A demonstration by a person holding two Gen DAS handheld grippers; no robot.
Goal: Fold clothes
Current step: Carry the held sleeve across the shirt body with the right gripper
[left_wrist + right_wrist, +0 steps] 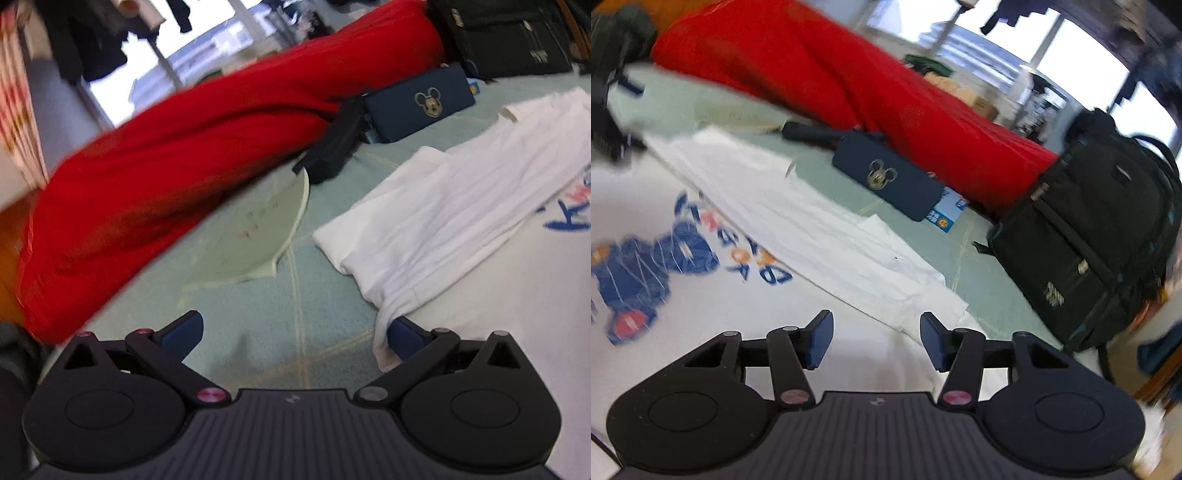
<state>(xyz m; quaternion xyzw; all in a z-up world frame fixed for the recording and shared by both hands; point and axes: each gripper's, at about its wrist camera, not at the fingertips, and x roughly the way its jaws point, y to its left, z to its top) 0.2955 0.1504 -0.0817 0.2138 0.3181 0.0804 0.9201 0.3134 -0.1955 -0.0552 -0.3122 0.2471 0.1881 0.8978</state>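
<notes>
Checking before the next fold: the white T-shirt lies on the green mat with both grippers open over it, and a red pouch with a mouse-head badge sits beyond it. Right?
Not quite. The pouch is dark navy, not red, as the right wrist view shows; the red thing behind it is the large blanket. The rest stands.

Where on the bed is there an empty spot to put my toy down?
Bare green sheet lies between the red blanket and the white T-shirt. Another strip separates the shirt from the black backpack. Near the Mickey Mouse case it's crowded.
</notes>
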